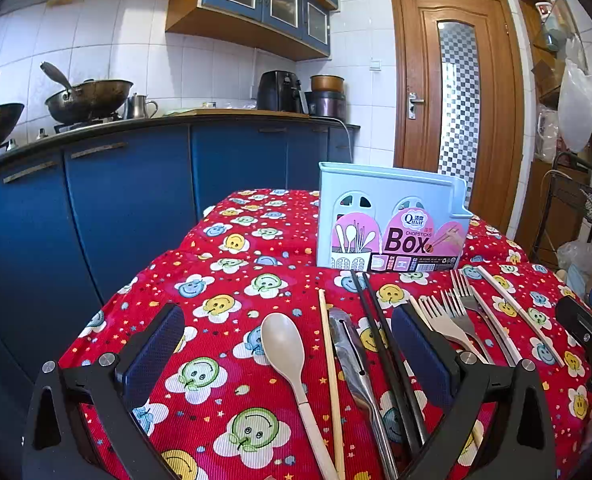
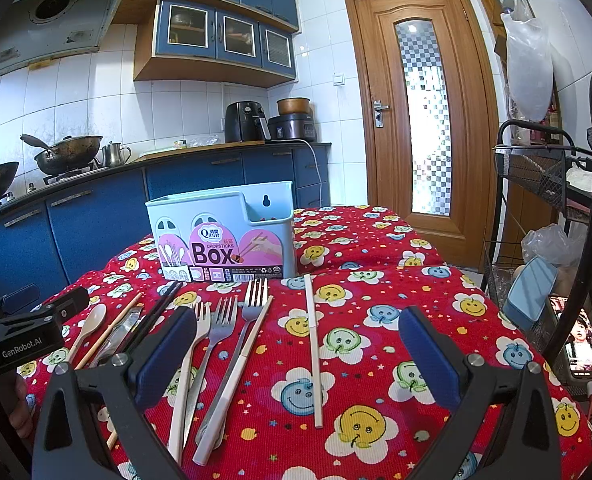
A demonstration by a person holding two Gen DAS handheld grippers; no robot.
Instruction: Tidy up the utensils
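Utensils lie in a row before the chopsticks box [image 1: 389, 222], handles toward both grippers; left gripper [image 1: 288, 344] and right gripper [image 2: 297, 338] hover empty, jaws spread, ready to pick.

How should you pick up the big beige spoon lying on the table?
Grip the beige spoon on its thin handle, just below the bowl, coming straight down from above. It lies flat on the tablecloth, and the open left gripper already straddles it. A wooden chopstick lies close on one side, so close carefully.

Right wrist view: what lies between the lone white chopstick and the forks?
Bare red tablecloth in the right wrist view; the white chopstick lies apart, right of the forks.
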